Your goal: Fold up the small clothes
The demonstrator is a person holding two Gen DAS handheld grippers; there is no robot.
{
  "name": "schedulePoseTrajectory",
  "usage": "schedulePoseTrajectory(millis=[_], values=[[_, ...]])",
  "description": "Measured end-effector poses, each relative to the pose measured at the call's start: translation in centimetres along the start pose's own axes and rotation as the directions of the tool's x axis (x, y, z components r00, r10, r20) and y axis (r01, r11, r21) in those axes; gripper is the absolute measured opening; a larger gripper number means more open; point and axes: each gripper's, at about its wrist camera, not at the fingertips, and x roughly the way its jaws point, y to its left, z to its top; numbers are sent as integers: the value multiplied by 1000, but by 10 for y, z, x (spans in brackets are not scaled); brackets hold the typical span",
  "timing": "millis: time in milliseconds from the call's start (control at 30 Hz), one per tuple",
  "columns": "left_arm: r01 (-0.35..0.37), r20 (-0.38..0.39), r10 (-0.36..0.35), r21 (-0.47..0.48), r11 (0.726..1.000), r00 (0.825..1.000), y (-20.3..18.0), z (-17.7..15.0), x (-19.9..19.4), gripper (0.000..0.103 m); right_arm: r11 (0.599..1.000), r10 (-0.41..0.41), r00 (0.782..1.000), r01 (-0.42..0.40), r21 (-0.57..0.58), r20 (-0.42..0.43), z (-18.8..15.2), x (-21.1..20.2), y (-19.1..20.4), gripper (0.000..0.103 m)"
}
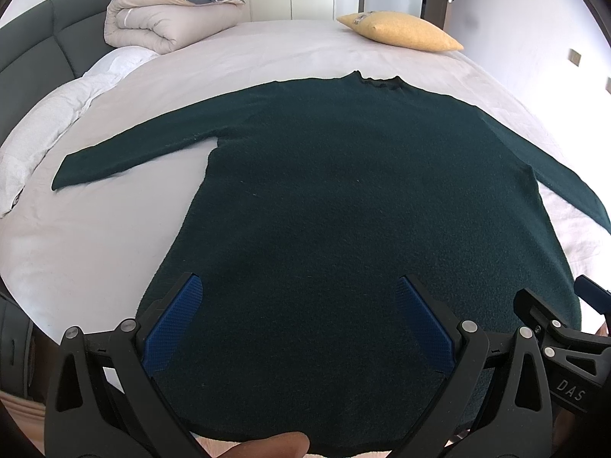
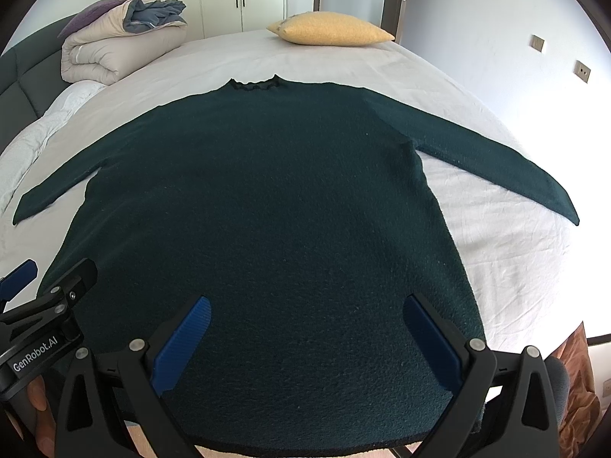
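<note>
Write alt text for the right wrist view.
A dark green sweater lies flat on a white bed, sleeves spread, collar far. The open right gripper hovers above its hem; a yellow pillow and folded duvet sit behind.

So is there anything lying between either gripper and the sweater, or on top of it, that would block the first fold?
Nothing visible. The dark green sweater lies flat on the bed, both sleeves spread, nothing on it. The left gripper and right gripper hover open over its hem. The yellow pillow and rolled duvet sit well beyond the collar.
</note>
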Motion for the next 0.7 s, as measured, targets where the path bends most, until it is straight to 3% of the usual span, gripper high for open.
schedulePoseTrajectory(millis=[400,567,633,700], values=[[5,-9,-4,51,999,1000,-19,10,16,103,997,45,999,-44,62,-9,3,5,-33,103],[88,-57,-87,28,996,995,-23,23,28,103,959,96,992,-114,261,80,22,-3,-126,103],[117,-69,-117,1,993,991,-24,29,33,103,916,74,990,-116,385,121,25,-7,-188,103],[148,-69,-149,-23,989,986,-25,33,37,103,843,47,985,-128,522,166,22,-11,-258,103]])
